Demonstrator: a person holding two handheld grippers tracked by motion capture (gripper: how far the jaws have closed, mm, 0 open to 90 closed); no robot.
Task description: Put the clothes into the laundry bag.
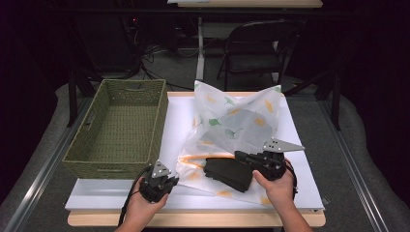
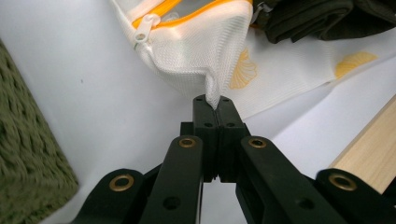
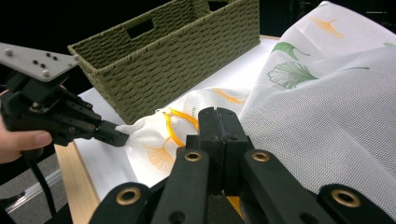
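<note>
Hands at the near edge carry both grippers. Left gripper [image 1: 170,180] has its jaws closed on the near-left corner of the mesh bag [image 2: 196,51], just by the orange zip [image 2: 161,21]. Right gripper [image 1: 240,155] is clamped on the dark garment [image 1: 228,174], which lies on the bag's near part at mid-table. Bag spreads toward the far edge, right of the basket [image 1: 96,154], on a white sheet [image 1: 300,159].

Judgement: the step is loading the garment into the bag. To do it well:
- keep the corner taut and pulled leftward so the mouth stays open
- slide the garment low through the zip opening
- release only once it is well inside
</note>
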